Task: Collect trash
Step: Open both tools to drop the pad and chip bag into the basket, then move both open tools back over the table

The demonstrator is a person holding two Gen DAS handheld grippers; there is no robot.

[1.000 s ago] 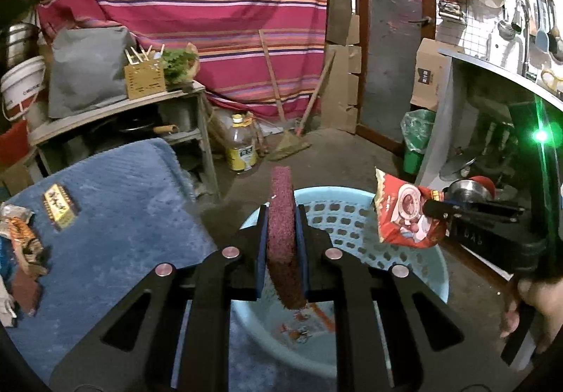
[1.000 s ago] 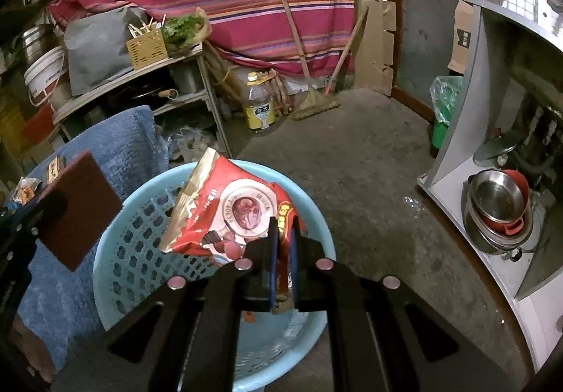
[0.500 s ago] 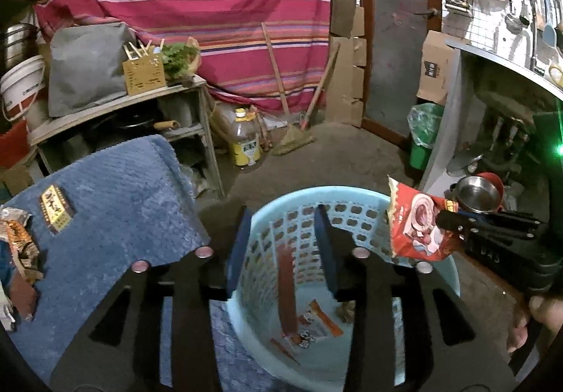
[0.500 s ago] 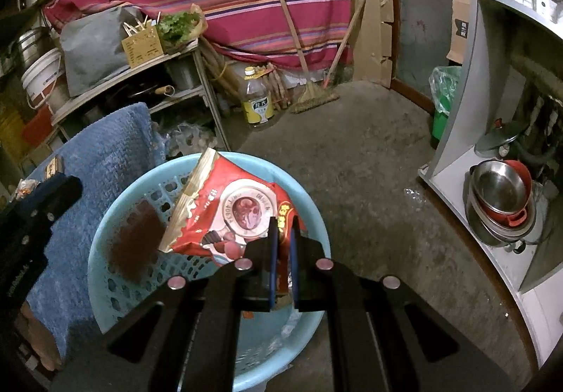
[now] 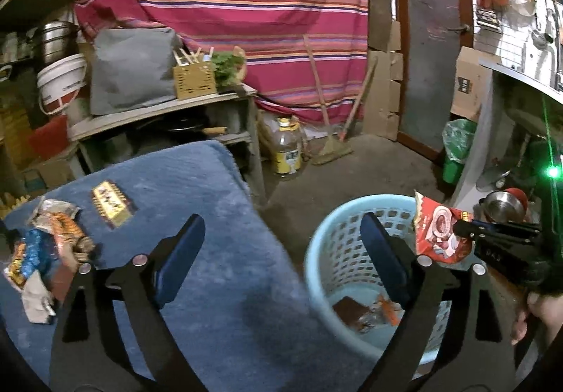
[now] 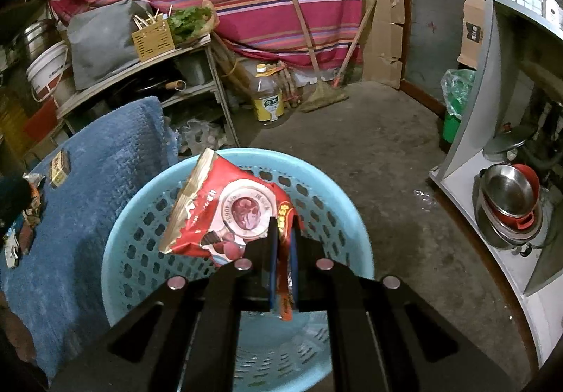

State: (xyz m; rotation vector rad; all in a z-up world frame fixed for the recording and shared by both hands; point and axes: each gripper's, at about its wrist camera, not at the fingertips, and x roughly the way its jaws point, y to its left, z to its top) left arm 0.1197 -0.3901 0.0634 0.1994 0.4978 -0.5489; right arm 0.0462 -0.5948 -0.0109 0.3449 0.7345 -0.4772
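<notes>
- Left hand-held gripper (image 5: pixel 281 244): spread wide, nothing between the blue pads, poised over the near edge of the blue textured cloth-covered desk (image 5: pixel 218 209).
- Right hand-held gripper (image 6: pixel 281 244): pinched tight on a corner of the crinkled red foil snack bag (image 6: pixel 225 212), hanging above the round pale-blue perforated plastic basket (image 6: pixel 140 216) (not yet let go).
- Inside the basket: a flat dark-brown square piece (image 5: pixel 346 309) and a few scraps of wrapper lying on the bottom, so part of the job apparently done.
- Left to collect, further out on the desk: a heap of crumpled orange and blue wrappers (image 5: pixel 45 244) and a small gold-and-brown packet (image 5: pixel 111 203) just beyond.
</notes>
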